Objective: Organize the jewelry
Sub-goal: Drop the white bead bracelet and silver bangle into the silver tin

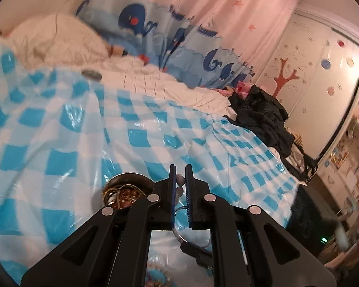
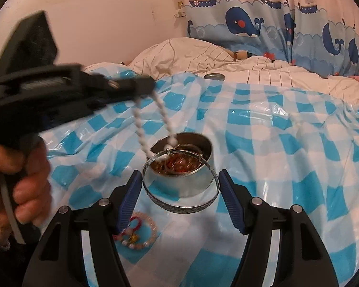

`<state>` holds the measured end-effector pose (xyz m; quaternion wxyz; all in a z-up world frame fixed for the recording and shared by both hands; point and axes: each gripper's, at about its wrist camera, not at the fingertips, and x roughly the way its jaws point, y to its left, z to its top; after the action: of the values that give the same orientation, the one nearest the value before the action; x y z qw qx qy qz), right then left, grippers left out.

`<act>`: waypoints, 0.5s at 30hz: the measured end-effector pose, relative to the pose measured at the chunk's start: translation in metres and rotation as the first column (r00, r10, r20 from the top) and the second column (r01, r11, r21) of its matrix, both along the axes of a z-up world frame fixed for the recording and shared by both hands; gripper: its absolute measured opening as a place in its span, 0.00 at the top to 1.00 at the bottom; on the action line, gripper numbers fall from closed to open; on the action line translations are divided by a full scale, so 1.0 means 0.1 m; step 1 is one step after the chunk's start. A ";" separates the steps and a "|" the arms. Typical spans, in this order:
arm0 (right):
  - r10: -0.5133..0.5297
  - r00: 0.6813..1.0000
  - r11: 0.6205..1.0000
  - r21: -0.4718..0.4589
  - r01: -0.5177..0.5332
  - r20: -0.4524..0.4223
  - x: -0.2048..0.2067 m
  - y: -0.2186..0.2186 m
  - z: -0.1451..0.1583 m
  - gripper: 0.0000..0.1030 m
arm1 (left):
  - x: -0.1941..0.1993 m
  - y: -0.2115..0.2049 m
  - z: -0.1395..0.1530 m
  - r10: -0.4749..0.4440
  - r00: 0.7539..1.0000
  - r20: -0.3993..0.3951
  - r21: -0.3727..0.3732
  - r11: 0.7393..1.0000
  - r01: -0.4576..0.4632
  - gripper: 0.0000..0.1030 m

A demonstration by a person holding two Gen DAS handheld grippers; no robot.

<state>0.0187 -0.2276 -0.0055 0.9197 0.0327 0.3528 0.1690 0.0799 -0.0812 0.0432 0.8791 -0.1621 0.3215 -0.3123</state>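
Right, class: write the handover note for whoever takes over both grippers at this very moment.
Left gripper: shut on the white bead necklace, whose loop hangs down into the round tin.
Right gripper: open; the silver bangle sits between its fingers, whether gripped is unclear.
Tin on the blue checked sheet, already holding reddish and gold pieces.
Pink bead bracelet lies on the sheet near the right gripper. The tin's lid lies far back.
Left: drop necklace, add bangle and bracelet.
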 end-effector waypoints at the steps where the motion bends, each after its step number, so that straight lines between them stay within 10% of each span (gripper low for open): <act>1: 0.002 1.000 1.000 -0.006 -0.002 0.002 0.06 0.00 0.00 0.38 | 0.10 -0.03 -0.09 0.013 0.999 -0.049 0.015 1.000 -0.012 0.93; 9: 0.060 0.998 0.996 -0.061 -0.059 0.011 0.51 0.23 -0.08 0.38 | 0.23 0.42 -0.35 0.238 0.958 -0.161 0.087 0.970 -0.227 0.77; 15: 0.051 0.998 0.993 -0.106 -0.055 -0.041 0.58 0.30 -0.23 0.35 | -0.04 0.49 -0.43 0.220 0.961 -0.166 0.173 0.966 -0.192 0.63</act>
<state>0.0771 -0.1976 -0.0285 0.9084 -0.0227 0.3797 0.1735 0.0764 -0.0317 0.0006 0.8835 -0.1539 0.4058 -0.1766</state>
